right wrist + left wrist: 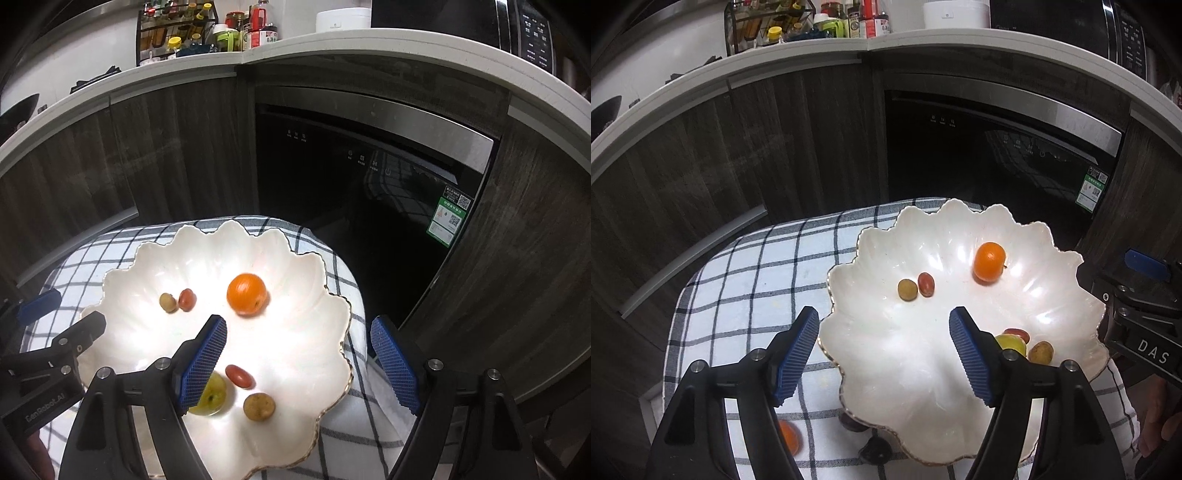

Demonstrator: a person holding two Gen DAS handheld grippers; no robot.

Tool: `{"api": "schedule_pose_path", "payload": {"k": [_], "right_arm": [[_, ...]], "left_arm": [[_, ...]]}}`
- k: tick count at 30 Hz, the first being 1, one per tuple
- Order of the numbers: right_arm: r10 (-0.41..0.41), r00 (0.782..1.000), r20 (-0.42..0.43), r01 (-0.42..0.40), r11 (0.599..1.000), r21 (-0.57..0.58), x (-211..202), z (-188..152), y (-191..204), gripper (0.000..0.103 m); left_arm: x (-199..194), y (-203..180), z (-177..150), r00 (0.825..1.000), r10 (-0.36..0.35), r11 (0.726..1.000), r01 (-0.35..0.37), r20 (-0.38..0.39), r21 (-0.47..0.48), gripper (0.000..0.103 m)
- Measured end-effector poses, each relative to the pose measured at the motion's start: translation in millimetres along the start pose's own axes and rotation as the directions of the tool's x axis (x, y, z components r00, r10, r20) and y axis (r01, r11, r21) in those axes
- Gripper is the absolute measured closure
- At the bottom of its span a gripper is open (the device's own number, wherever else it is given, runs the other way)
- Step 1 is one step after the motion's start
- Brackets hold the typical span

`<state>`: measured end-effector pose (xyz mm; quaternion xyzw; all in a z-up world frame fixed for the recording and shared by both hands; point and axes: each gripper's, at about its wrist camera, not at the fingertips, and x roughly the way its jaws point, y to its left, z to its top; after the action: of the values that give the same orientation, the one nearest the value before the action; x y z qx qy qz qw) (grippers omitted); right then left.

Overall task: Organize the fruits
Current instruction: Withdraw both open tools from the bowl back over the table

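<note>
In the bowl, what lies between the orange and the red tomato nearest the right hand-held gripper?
Nothing: in the right wrist view, only bare white bowl floor separates the orange from the red tomato.

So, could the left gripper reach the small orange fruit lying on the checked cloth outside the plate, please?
Probably yes: the left gripper is open, and the small orange fruit lies uncovered just below its finger.

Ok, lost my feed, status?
Both tools open, empty: left tool, right tool. Six fruits in bowl. Orange fruit on cloth.
</note>
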<state>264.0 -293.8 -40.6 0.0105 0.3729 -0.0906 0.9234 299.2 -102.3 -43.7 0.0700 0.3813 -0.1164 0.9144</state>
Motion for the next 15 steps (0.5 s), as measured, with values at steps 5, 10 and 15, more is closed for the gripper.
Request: {"api": "schedule_pose_path", "payload": {"k": [5, 10, 15], "right_arm": [[-0.001, 1.0, 0.01, 0.001, 1.0, 0.0, -11, -2, 2, 0.022], [-0.002, 1.0, 0.023, 0.002, 1.0, 0.001, -23, -4, 4, 0.022], [0.002, 0.999, 0.036, -0.002, 1.0, 0.006, -36, -6, 7, 0.022]], "left_arm": [[-12, 2, -1, 1.0, 0.001, 1.0, -0.001, 0.011, 0.001, 0.029], [-25, 5, -3, 1.0, 0.005, 1.0, -0.005, 0.027, 0.0, 0.029], [-37, 9, -5, 0.999, 0.01, 1.0, -0.01, 0.04, -0.003, 0.029]]}}
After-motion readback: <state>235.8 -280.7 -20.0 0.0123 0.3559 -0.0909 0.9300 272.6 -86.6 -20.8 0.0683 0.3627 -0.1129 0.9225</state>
